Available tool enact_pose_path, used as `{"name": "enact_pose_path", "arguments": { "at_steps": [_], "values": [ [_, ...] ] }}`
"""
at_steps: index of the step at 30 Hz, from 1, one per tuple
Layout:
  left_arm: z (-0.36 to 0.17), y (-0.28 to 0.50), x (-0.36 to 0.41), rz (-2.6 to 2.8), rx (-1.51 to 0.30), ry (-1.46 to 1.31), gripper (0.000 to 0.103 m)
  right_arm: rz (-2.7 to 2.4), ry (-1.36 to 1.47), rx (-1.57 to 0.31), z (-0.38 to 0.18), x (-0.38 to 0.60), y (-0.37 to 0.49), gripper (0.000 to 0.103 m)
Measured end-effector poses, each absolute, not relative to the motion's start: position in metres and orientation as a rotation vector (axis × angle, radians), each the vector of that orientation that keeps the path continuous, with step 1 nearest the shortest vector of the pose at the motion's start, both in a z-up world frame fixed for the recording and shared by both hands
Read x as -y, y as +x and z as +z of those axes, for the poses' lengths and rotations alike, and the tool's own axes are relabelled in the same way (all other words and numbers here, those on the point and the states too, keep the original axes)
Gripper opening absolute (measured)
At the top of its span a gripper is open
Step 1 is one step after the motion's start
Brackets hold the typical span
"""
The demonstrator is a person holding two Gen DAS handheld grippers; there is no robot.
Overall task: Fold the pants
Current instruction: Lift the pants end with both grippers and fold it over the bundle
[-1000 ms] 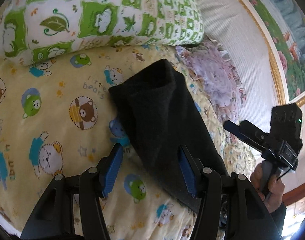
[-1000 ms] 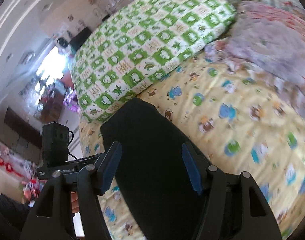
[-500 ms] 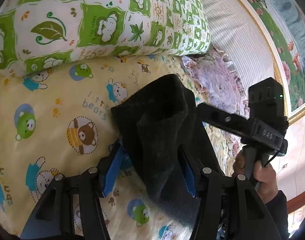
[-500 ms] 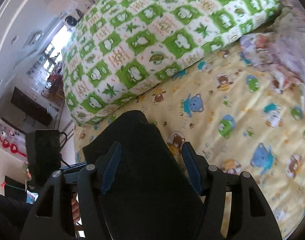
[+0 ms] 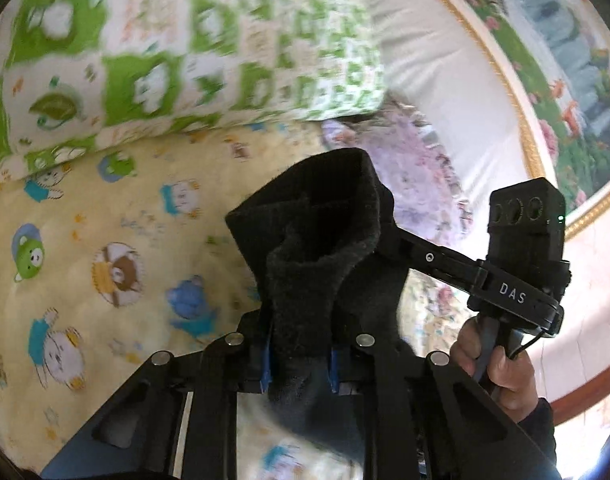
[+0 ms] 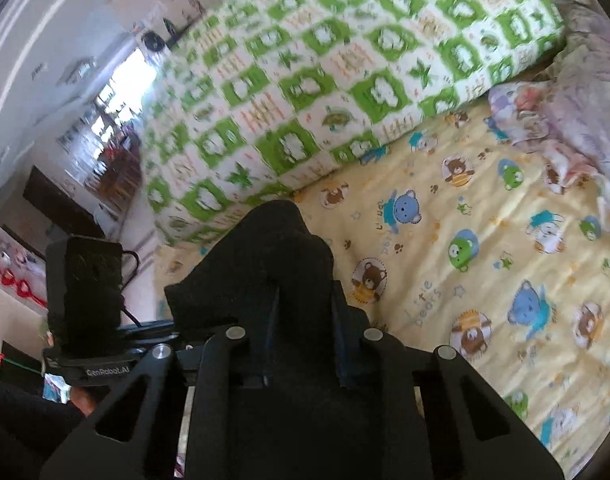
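The black fleece pants (image 5: 317,240) lie bunched on the yellow bear-print sheet (image 5: 85,260), their near edge lifted. My left gripper (image 5: 299,360) is closing, its blue pads pressing a thick fold of the cloth from both sides. In the right wrist view the pants (image 6: 265,248) rise in a hump in front of my right gripper (image 6: 303,320), which is also closing and pinches the fabric between its pads. In the left wrist view the right unit's black housing (image 5: 525,232) is close on the right, its fingertips hidden behind the cloth, held by a hand (image 5: 493,364).
A green-and-white checked pillow (image 5: 165,60) lies at the far side of the sheet, also in the right wrist view (image 6: 325,80). A purple floral cloth (image 5: 417,168) lies to the right of it. A gold-framed picture (image 5: 525,100) backs the bed. Room furniture (image 6: 65,200) shows far left.
Both grippers' jaws went from wide apart to closed on the pants. The cloth has bunched up and lifted off the sheet. The right gripper came in beside the left one.
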State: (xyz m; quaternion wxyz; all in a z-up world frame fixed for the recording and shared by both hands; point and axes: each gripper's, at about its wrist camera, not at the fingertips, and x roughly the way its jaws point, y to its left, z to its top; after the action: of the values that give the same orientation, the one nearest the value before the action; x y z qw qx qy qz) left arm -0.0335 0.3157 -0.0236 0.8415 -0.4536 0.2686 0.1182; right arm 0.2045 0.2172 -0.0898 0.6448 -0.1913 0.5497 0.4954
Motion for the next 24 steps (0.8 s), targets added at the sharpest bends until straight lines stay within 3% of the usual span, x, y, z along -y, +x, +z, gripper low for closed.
{"name": "enact_pose_path", "arguments": {
  "at_steps": [12,24],
  "values": [
    [0.052,-0.022,-0.238,0.074,-0.497,-0.828,0.019,1.131,-0.289,-1.088,0.001,-0.143,0.182,0.024],
    [0.077,-0.009,-0.158,-0.001,-0.54,-0.689,0.019,1.081,-0.095,-0.997,0.036,-0.051,0.17,0.024]
  ]
}}
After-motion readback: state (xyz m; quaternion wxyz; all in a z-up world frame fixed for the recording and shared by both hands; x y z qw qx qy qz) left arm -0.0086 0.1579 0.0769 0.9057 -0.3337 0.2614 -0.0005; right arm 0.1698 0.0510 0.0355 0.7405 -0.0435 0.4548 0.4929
